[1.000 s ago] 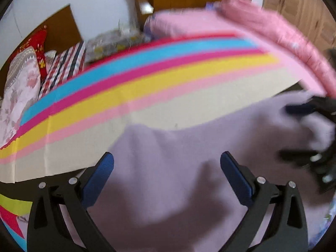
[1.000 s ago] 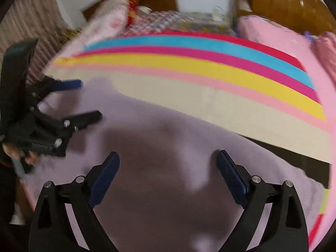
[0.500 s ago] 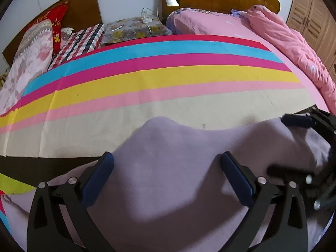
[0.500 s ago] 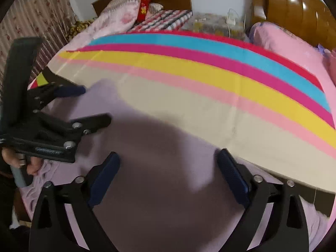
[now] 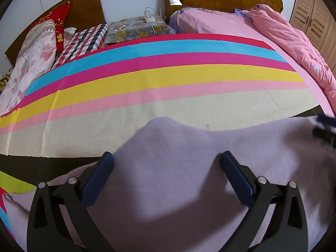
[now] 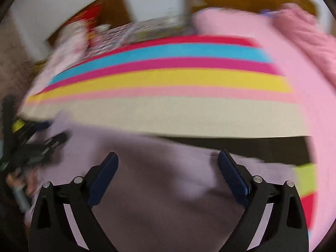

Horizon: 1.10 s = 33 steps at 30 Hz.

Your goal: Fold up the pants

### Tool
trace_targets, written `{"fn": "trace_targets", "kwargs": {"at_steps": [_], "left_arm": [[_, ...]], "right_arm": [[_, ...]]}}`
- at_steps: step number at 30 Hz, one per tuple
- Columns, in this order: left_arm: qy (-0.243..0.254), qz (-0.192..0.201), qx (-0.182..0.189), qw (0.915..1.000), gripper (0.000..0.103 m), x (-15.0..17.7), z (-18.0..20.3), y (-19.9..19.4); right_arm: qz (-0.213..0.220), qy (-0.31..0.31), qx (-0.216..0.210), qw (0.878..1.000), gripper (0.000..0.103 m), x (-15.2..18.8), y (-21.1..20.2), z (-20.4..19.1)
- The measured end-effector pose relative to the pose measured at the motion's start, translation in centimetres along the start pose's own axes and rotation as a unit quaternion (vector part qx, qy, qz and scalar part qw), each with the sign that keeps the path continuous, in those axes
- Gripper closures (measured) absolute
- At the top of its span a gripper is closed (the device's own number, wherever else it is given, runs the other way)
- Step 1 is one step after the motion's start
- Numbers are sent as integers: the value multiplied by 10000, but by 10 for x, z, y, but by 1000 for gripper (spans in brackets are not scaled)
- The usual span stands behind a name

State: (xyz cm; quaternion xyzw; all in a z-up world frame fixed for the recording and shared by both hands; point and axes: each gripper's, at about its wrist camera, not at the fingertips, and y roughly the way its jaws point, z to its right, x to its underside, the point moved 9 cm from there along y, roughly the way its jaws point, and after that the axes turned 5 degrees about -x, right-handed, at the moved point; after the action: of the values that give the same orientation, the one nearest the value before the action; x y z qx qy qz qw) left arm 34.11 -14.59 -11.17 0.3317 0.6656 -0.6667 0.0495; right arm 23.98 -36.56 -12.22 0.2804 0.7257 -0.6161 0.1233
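Lilac fleece fills the lower half of the left wrist view: the pants (image 5: pixel 178 157) lie spread on the striped sheet (image 5: pixel 168 79), on its cream band, with one rounded hump of cloth rising toward the yellow stripe. The left gripper (image 5: pixel 168 168) hangs just over them with its blue pads wide apart and nothing between them; whether the tips touch the cloth I cannot tell. At the right edge of the pants the tips of the other tool show, dark and blurred. The cloth looks soft, thick and light, so I judge it will sag and drag rather than hold a crease; a pinch at an outer edge or corner, taking all layers, should serve better than a grab in the middle. The long axis seems to run side to side along the sheet's stripes, though neither waistband nor cuffs can be made out, so which end points where is unclear. In the right wrist view, smeared by motion, the pants (image 6: pixel 168 178) again lie on the near part of the sheet (image 6: pixel 168 113), reaching to the dark band on its right. The right gripper (image 6: pixel 168 168) is likewise spread and empty above them, and the left gripper (image 6: pixel 37 145) sits over the pants' left end.
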Motion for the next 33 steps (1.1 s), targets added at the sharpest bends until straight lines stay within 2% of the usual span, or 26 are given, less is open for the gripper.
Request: {"fn": "trace_targets", "kwargs": {"at_steps": [1,2,5,7,9,11,13,15,16,18,20,22,23,25,27,28,30,31,33], "left_arm": [[6,13,-29,10000,1,0,0,0],[13,36,-46,10000,1,0,0,-1],[-105,343,129,9993,4,-2,-2,-18],[-326,892,540,9940,4,-3,-8,-55],[-457,1447,675,9861,1,5,-16,-97],[-446,1772,536,9817,2,28,-24,-130],[-615,1764,423,9815,2,57,-32,-142],[-683,1475,429,9858,2,89,-35,-139],[-639,1234,370,9896,2,109,-34,-133],[-486,947,262,9940,2,139,-31,-128],[-435,924,179,9946,2,163,-29,-137],[-495,1164,255,9916,2,175,-34,-160],[-519,1314,247,9897,2,179,-41,-170],[-657,1551,-115,9856,2,187,-69,-189],[-933,1568,-826,9797,2,196,-108,-194],[-1134,1532,-1241,9738,2,203,-133,-195],[-1458,1296,-1835,9635,2,222,-173,-194],[-1492,1266,-2003,9600,2,228,-183,-195],[-1549,1146,-2302,9539,2,246,-206,-194]], "right_arm": [[263,183,515,9982,10,-3,-15,16],[479,326,657,9962,10,0,-32,23],[931,317,-26,9951,10,24,-75,4],[792,-247,-276,9962,10,63,-91,-27],[635,-986,-381,9924,10,103,-97,-61],[676,-1485,-172,9864,10,138,-95,-76],[432,-1615,161,9858,9,165,-81,-73],[793,-1402,-207,9867,8,174,-83,-63],[913,-1558,-279,9832,8,179,-85,-61],[960,-1641,-175,9816,8,177,-86,-57],[859,-1425,91,9860,8,172,-88,-53],[957,-1333,563,9848,8,163,-99,-55],[1061,-1362,431,9840,8,160,-107,-66],[1149,-1508,-217,9816,8,161,-116,-109],[1059,-1878,-686,9741,8,163,-111,-158],[1073,-2087,-877,9681,8,165,-108,-189],[1037,-2128,-1123,9651,8,163,-97,-227],[969,-2090,-1242,9651,8,163,-87,-247],[877,-2089,-1213,9664,8,163,-70,-268]]}}
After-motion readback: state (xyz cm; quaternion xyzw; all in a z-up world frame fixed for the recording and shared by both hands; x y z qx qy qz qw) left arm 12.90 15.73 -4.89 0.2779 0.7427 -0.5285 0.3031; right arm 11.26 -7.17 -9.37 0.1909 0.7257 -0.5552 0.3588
